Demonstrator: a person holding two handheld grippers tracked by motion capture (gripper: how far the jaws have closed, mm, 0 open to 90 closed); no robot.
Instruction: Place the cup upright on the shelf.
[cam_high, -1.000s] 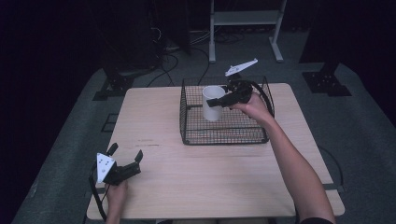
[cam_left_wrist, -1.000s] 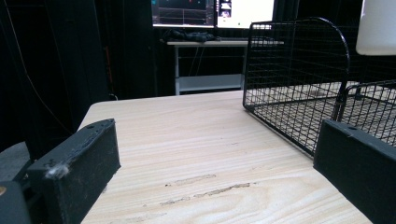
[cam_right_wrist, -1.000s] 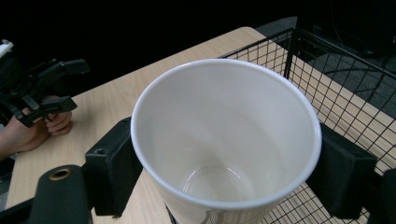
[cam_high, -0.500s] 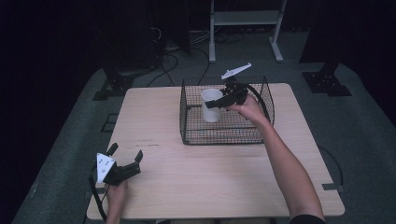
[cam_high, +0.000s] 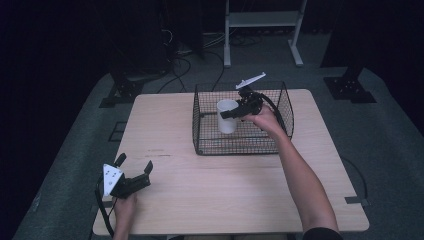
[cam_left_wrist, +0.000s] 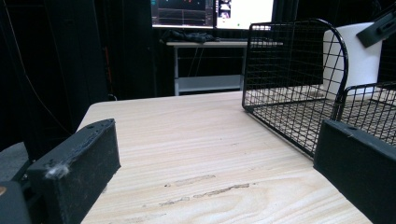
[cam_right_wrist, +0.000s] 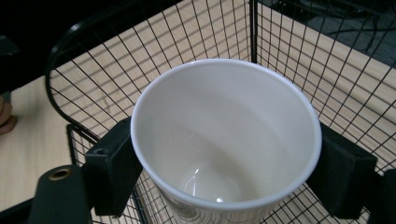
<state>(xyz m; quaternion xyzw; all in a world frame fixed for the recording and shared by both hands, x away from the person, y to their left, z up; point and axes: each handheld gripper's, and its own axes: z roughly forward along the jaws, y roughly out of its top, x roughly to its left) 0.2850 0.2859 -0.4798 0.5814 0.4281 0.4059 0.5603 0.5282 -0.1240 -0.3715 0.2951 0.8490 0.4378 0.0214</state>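
A white paper cup stands upright inside a black wire basket at the back middle of the wooden table. My right gripper reaches in from the right and is shut on the cup near its rim. In the right gripper view the two pads press on either side of the empty cup, with the basket's mesh behind. My left gripper rests open at the table's front left corner, holding nothing. Its view looks across the table between its jaws at the basket and the cup.
The light wooden table has free room in front of and left of the basket. A white metal stand and cables lie on the floor behind. Lit monitors glow beyond the table's far edge.
My right gripper has sunk a little with the cup, lowering it deeper into the basket. The left gripper has stayed where it was.
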